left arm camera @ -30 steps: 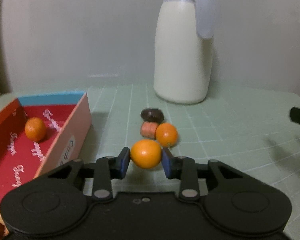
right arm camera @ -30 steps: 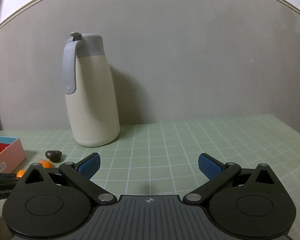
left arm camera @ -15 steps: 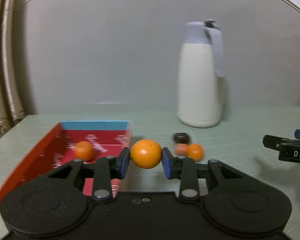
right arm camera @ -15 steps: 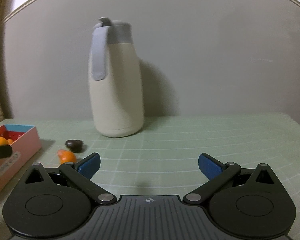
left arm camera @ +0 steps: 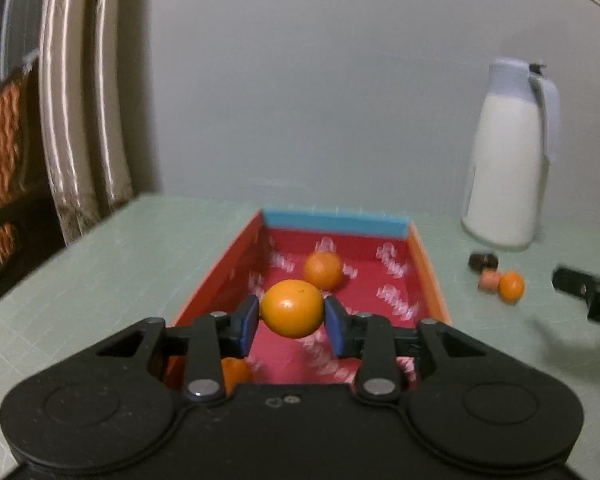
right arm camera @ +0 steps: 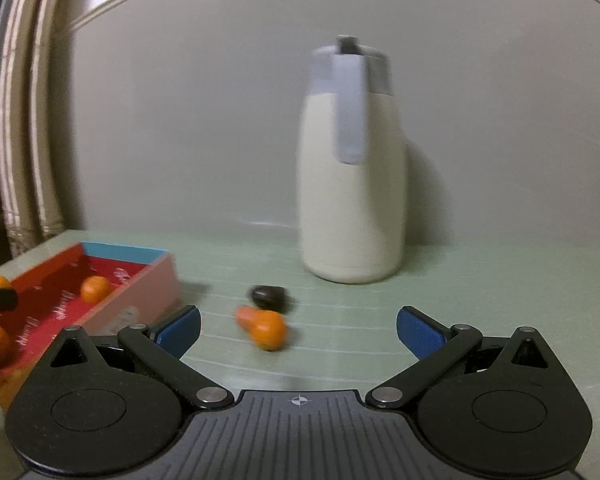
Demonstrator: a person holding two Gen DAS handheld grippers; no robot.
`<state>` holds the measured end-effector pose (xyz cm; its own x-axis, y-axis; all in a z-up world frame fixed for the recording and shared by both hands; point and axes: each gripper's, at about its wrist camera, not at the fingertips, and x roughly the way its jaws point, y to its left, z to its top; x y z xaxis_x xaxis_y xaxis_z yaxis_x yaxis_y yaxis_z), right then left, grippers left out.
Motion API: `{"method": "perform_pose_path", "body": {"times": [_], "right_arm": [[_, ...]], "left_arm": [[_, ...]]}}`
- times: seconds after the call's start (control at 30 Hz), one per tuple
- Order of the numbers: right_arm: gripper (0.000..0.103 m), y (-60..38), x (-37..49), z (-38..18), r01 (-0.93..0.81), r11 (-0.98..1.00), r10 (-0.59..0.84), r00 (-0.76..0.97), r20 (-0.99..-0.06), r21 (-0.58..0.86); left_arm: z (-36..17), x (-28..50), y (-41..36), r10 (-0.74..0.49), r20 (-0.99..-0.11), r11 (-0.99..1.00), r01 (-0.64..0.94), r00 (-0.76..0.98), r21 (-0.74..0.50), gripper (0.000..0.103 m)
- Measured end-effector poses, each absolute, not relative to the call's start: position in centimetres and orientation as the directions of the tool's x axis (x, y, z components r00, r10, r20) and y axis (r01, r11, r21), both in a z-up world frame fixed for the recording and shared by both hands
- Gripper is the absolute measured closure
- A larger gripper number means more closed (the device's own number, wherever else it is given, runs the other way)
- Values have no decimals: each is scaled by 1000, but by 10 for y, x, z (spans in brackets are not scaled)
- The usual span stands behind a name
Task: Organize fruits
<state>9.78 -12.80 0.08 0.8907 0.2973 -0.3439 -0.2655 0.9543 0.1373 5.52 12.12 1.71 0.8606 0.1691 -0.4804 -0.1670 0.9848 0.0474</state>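
My left gripper (left arm camera: 291,320) is shut on an orange (left arm camera: 291,307) and holds it above the red box (left arm camera: 428,280), which has a blue far wall. Another orange (left arm camera: 322,270) lies inside the box, and a third (left arm camera: 236,374) shows partly under the fingers. On the mat right of the box lie an orange (left arm camera: 511,286), a small pinkish-orange fruit (left arm camera: 488,281) and a dark brown fruit (left arm camera: 483,261). My right gripper (right arm camera: 298,330) is open and empty, facing that orange (right arm camera: 268,330) and the dark fruit (right arm camera: 269,295). The red box (right arm camera: 140,292) sits at its left.
A cream jug with a grey lid (left arm camera: 510,160) stands upright on the green grid mat behind the loose fruits; it also shows in the right wrist view (right arm camera: 352,168). A curtain (left arm camera: 80,100) hangs beyond the table's left edge. The right gripper's tip (left arm camera: 588,292) shows at the far right.
My left gripper has swung left with the orange and now hangs over the red box. My right gripper has turned left, bringing the loose fruits and the box closer into view.
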Motion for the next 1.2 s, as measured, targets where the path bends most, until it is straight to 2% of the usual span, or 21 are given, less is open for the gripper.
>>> {"method": "perform_pose_path", "body": {"times": [0.03,0.1,0.17,0.47,0.87,1.07,1.2], "right_arm": [[0,-122,97,1,-277,952,306,890,-338,132],[0,-110,97,0,-295,948,317,888,-334,116],[0,-101,95,-1,-308,946,324,885,-334,103],[0,-94,98,-6,-326,940,338,873,-351,96],[0,-107,97,-3,-329,940,341,873,-350,96],[0,-110,104,-2,-331,934,357,858,-371,133],[0,-104,112,-3,-297,948,318,861,-396,116]], "left_arm": [[14,55,126,158,-494,986,-159,855,41,42],[14,50,128,185,-466,982,-180,865,56,18],[18,44,129,202,-433,979,-191,879,70,17],[22,42,145,223,-420,972,-234,880,26,17],[21,43,141,249,-407,966,-253,879,46,17],[21,41,146,274,-401,959,-280,874,45,17],[21,39,154,296,-397,951,-306,869,40,17]]}}
